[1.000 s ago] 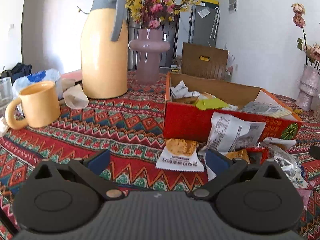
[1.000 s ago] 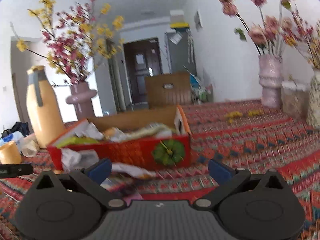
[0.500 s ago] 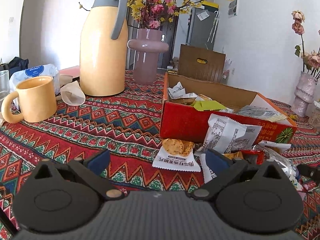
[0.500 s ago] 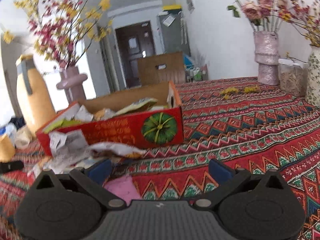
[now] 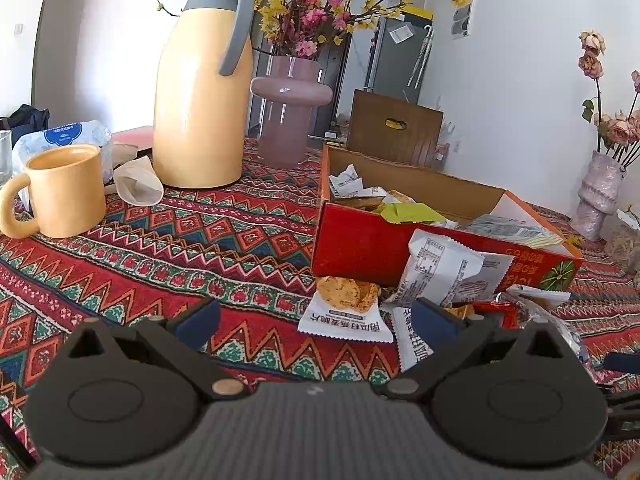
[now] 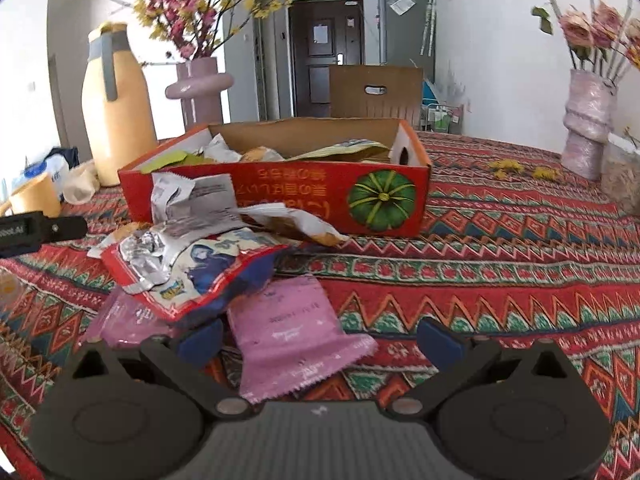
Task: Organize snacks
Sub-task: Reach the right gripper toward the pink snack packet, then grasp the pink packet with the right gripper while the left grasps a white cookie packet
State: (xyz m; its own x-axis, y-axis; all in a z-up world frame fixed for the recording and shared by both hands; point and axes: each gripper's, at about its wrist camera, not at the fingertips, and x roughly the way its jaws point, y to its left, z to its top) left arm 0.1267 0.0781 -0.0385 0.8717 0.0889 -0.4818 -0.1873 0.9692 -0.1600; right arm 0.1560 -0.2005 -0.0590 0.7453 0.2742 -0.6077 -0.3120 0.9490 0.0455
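Note:
A red cardboard box point(image 5: 360, 240) with several snack packets inside stands on the patterned tablecloth; it also shows in the right wrist view point(image 6: 280, 196). Loose packets lie in front of it: a white cracker packet point(image 5: 344, 308), a white crumpled packet point(image 5: 444, 268), a red and blue packet point(image 6: 200, 276) and a pink packet point(image 6: 292, 328). My left gripper point(image 5: 316, 324) is open and empty, just short of the white cracker packet. My right gripper point(image 6: 320, 338) is open, low over the pink packet, which lies between its fingers.
A yellow mug point(image 5: 64, 192), a yellow thermos jug point(image 5: 200, 92) and a pink vase with flowers point(image 5: 290, 116) stand left of the box. A pale vase point(image 6: 588, 120) stands at the far right. The left gripper's tip point(image 6: 40, 228) shows at the right wrist view's left edge.
My right gripper has come down and forward toward the loose packets; the pink packet now lies between its fingers. My left gripper has edged slightly closer to the cracker packet. Both stay open.

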